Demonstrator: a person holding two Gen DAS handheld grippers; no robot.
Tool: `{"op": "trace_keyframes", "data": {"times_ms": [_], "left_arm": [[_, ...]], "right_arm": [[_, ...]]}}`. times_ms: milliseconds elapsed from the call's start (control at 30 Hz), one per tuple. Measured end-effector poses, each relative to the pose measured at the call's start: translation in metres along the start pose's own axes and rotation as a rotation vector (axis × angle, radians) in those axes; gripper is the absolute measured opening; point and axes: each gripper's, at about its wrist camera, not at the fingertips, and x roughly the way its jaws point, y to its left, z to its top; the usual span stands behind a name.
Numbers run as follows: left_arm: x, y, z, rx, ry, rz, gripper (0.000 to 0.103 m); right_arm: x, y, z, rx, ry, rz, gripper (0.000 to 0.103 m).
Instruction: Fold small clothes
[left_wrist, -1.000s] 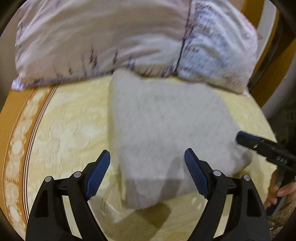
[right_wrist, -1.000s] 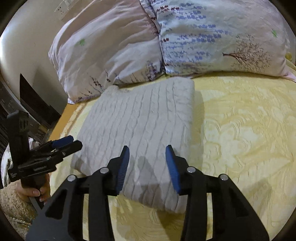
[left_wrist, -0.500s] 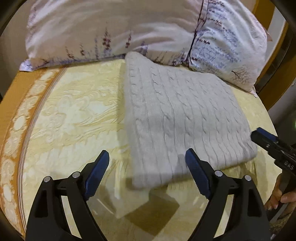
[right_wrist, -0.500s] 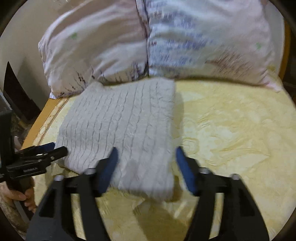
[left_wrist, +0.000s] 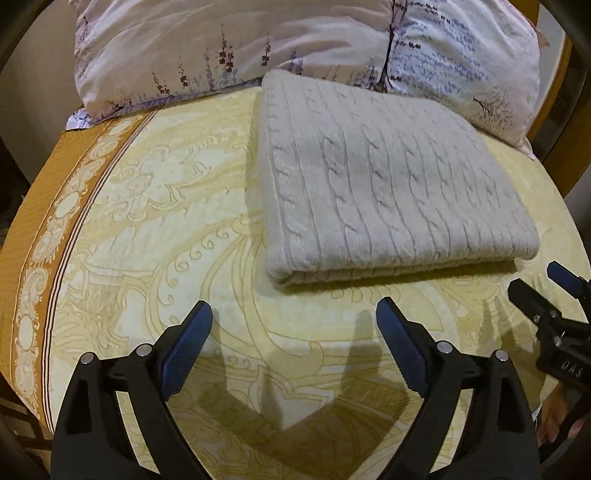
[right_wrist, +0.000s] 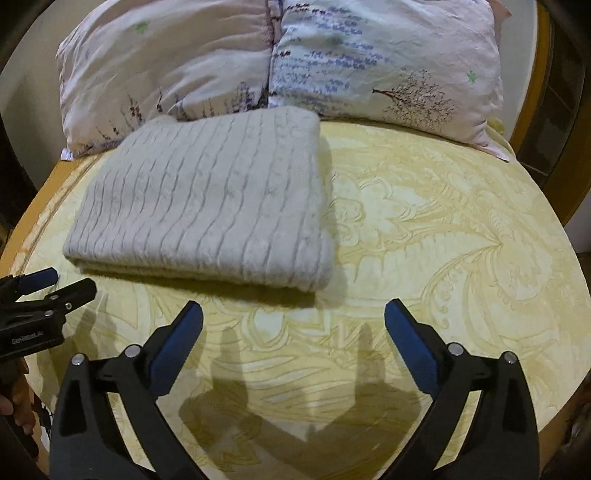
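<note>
My left gripper (left_wrist: 293, 321) and my right gripper (right_wrist: 293, 321) both hang over bare bedspread (left_wrist: 155, 229), each spread wide with nothing between its blue pads, just short of the near edge of the grey cable-knit sweater (left_wrist: 388, 184). A second ago both were up over that near edge, the right one narrowed above the knit; since then I have drawn both back toward myself and the right has spread apart again, so the sweater now lies untouched. It sits as a tidy folded rectangle on the bed, its far edge tucked against the two floral pillows (left_wrist: 295, 40), its near edge showing stacked layers with the rounded fold at the corner nearest my left gripper. From the right wrist view the same bundle (right_wrist: 207, 199) lies flat with no sleeve or hem straggling out, though that view is a little blurred. I judge the folding of this piece done: both grippers let go and clear of it, the layers holding their shape unaided. What remains, I think, is either a last pat to square it or reaching for another garment, and none shows in either view.
</note>
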Motion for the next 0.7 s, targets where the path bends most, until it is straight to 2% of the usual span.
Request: {"op": "trace_keyframes", "data": {"times_ms": [300,700], "left_arm": [[0.006,-0.006,-0.004,0.014,0.027,0.039,0.102],[0.008,-0.007,-0.006,0.005,0.023,0.057,0.102]], "right_arm": [[0.017,0.013,-0.008,-0.017,0.072,-0.014,0.1],[0.021,0.012,-0.009,0.0,0.059,-0.003,0.101]]}}
